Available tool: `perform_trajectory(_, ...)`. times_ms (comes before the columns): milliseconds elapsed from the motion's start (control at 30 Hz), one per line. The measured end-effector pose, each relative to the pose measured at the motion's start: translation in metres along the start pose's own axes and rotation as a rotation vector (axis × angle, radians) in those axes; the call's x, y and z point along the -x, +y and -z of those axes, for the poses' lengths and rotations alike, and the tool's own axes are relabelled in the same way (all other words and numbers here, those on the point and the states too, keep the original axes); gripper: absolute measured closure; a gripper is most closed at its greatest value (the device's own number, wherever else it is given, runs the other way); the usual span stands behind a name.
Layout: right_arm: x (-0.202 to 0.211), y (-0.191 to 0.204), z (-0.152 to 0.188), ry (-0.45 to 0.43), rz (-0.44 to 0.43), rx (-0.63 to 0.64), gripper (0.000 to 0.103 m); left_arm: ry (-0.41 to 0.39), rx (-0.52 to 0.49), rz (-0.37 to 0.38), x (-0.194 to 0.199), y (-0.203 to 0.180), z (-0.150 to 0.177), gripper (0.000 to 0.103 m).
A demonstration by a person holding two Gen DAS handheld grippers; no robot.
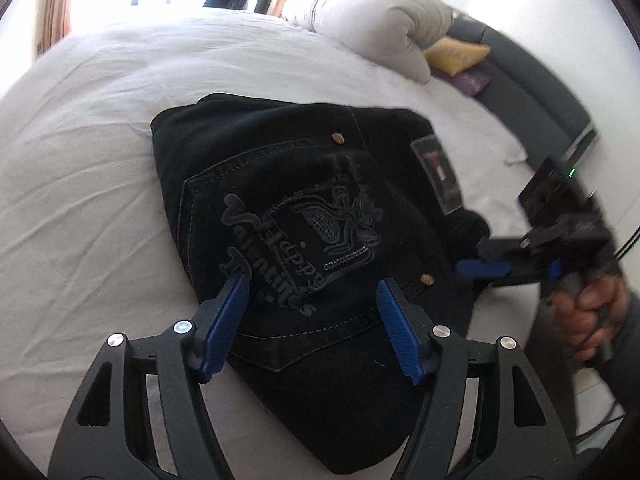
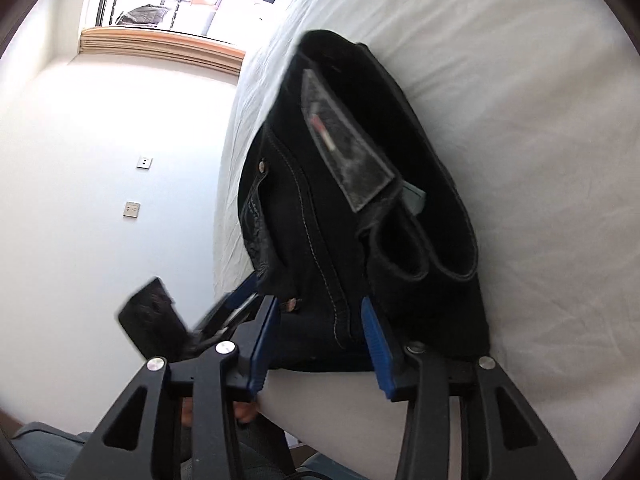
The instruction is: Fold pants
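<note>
Pants (image 1: 304, 216): black denim, already folded into a compact stack on the white bed sheet (image 1: 100, 128), roughly mid-bed, back pocket facing up. Looks like the final fold is done or nearly so; judging by the tidy bundle, only squaring or pressing remains.

Left gripper (image 1: 312, 292) hovers over the near edge of the stack, jaws spread wide, blue fingers (image 1: 228, 320) either side of the pocket print, nothing between them. Contact with the fabric can't be confirmed. Likely placed there to pat the top layer flat or after letting go.

Right gripper (image 2: 316, 320) sits at the right side of the stack, by the waistband end, jaws apart, straddling the folded edge; cloth lies between the fingers but they are not pinching it, so released. In the left wrist view the right gripper shows at far right, with the person's hand (image 1: 588, 312) on its handle. Probably positioned to hold or straighten the waistband side.

Writing: pocket embroidery (image 1: 304, 236) reads "Happy Valentines" around a crest, tone on tone. Waistband patch (image 2: 344, 156) is grey with a small red mark; text unreadable. Copper rivets (image 1: 339, 137) at the pocket corners.

Far right on the bed: rolled white duvet (image 1: 368, 28), yellow cushion (image 1: 456, 56).
</note>
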State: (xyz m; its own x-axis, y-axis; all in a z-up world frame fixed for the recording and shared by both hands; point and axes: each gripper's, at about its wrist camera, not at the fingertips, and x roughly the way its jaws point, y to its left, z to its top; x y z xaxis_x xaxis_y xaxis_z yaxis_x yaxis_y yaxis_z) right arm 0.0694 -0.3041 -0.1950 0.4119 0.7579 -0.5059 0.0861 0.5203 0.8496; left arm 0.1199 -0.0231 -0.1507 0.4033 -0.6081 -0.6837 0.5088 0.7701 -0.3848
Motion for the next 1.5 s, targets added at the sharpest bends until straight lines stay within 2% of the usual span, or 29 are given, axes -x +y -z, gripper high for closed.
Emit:
perform_trajectory(33, 0.002, -0.004, 0.0, 0.001, -0.005, 0.004, 0.073, 0.008, 0.028, 0.032, 0.004, 0.004, -0.005, 0.038)
perform_trajectory(133, 0.016, -0.011, 0.003, -0.001, -0.016, -0.008, 0.073, 0.047, 0.176, 0.094, 0.021, 0.015, -0.021, 0.037)
perform_trajectory(167, 0.023, -0.008, 0.004, -0.004, -0.012, -0.004, 0.069, -0.002, 0.214, 0.171, 0.033, 0.015, -0.025, 0.033)
perform_trajectory(233, 0.034, 0.008, 0.0, -0.036, -0.058, 0.021, 0.027, -0.093, 0.183, 0.254, 0.046, 0.002, -0.025, 0.015)
perform_trajectory(267, 0.037, 0.018, -0.003, -0.061, -0.093, 0.039, 0.019, -0.091, 0.162, 0.279, 0.041, -0.004, -0.024, 0.013)
perform_trajectory(300, 0.037, 0.028, -0.008, -0.082, -0.126, 0.063, 0.014, -0.059, 0.153, 0.306, 0.03, -0.007, -0.022, 0.013)
perform_trajectory(333, 0.03, 0.035, -0.014, -0.086, -0.145, 0.081, 0.014, 0.028, 0.169, 0.305, 0.007, -0.008, -0.014, 0.013)
perform_trajectory(367, 0.022, 0.038, -0.021, -0.076, -0.145, 0.081, 0.014, 0.066, 0.174, 0.283, -0.006, -0.005, -0.006, 0.014)
perform_trajectory(400, 0.013, 0.037, -0.027, -0.057, -0.138, 0.068, 0.014, 0.055, 0.141, 0.275, -0.013, -0.006, 0.007, 0.014)
perform_trajectory(433, 0.003, 0.032, -0.031, -0.028, -0.115, 0.054, 0.015, 0.015, 0.048, 0.276, -0.011, -0.01, 0.014, 0.014)
perform_trajectory(467, -0.005, 0.024, -0.033, 0.0, -0.072, 0.053, 0.019, 0.021, -0.019, 0.251, -0.011, -0.017, 0.018, 0.014)
perform_trajectory(533, -0.003, 0.002, -0.03, -0.002, -0.033, 0.059, 0.064, 0.045, -0.099, 0.179, -0.008, -0.029, 0.018, 0.014)
perform_trajectory(600, 0.019, -0.019, -0.022, -0.038, -0.075, -0.016, 0.068, 0.063, -0.085, 0.149, 0.0, -0.03, 0.016, 0.013)
perform_trajectory(667, 0.049, -0.02, -0.013, -0.097, -0.032, -0.003, 0.053, 0.045, -0.025, 0.154, 0.01, -0.023, 0.008, 0.013)
perform_trajectory(700, 0.064, -0.018, -0.011, -0.127, -0.013, 0.008, 0.027, 0.003, 0.014, 0.159, 0.022, -0.016, 0.002, 0.013)
perform_trajectory(733, 0.078, -0.014, -0.01, -0.168, -0.005, 0.007, 0.011, -0.029, 0.044, 0.158, 0.037, -0.007, 0.002, 0.013)
perform_trajectory(833, 0.104, -0.008, -0.028, -0.253, -0.026, 0.029, 0.009, -0.067, 0.21, 0.13, 0.044, 0.027, -0.012, 0.011)
perform_trajectory(933, 0.083, -0.006, -0.063, -0.187, -0.001, 0.038, 0.009, 0.023, 0.368, 0.094, 0.019, 0.058, -0.018, 0.011)
perform_trajectory(1000, 0.061, -0.012, -0.081, -0.112, 0.036, 0.047, 0.009, 0.072, 0.414, 0.117, 0.002, 0.068, -0.018, 0.011)
perform_trajectory(1067, 0.025, -0.013, -0.09, -0.034, 0.063, 0.039, 0.011, 0.121, 0.448, 0.093, -0.016, 0.072, -0.017, 0.011)
perform_trajectory(1133, 0.006, -0.014, -0.099, -0.006, 0.091, 0.048, 0.013, 0.119, 0.439, 0.09, -0.022, 0.072, -0.023, 0.011)
perform_trajectory(1167, 0.002, -0.011, -0.102, -0.009, 0.088, 0.057, 0.018, 0.137, 0.43, 0.068, -0.026, 0.072, -0.03, 0.011)
perform_trajectory(1200, -0.002, -0.007, -0.103, 0.001, 0.079, 0.063, 0.032, 0.156, 0.419, 0.046, -0.03, 0.07, -0.033, 0.012)
perform_trajectory(1233, -0.007, -0.005, -0.103, 0.029, 0.094, 0.066, 0.033, 0.17, 0.402, 0.029, -0.034, 0.064, -0.038, 0.013)
perform_trajectory(1300, -0.017, 0.004, -0.099, 0.047, 0.155, 0.115, 0.034, 0.204, 0.347, 0.029, -0.043, 0.05, -0.043, 0.028)
perform_trajectory(1367, -0.017, 0.01, -0.095, 0.048, 0.187, 0.137, 0.047, 0.216, 0.313, -0.038, -0.053, 0.036, -0.046, 0.04)
perform_trajectory(1400, -0.017, 0.011, -0.094, 0.048, 0.206, 0.135, 0.064, 0.214, 0.303, -0.049, -0.062, 0.029, -0.049, 0.044)
perform_trajectory(1467, -0.014, 0.018, -0.091, 0.04, 0.244, 0.156, 0.072, 0.201, 0.3, -0.062, -0.056, 0.025, -0.05, 0.064)
perform_trajectory(1500, -0.013, 0.025, -0.089, 0.036, 0.271, 0.182, 0.075, 0.194, 0.305, -0.057, -0.054, 0.025, -0.052, 0.068)
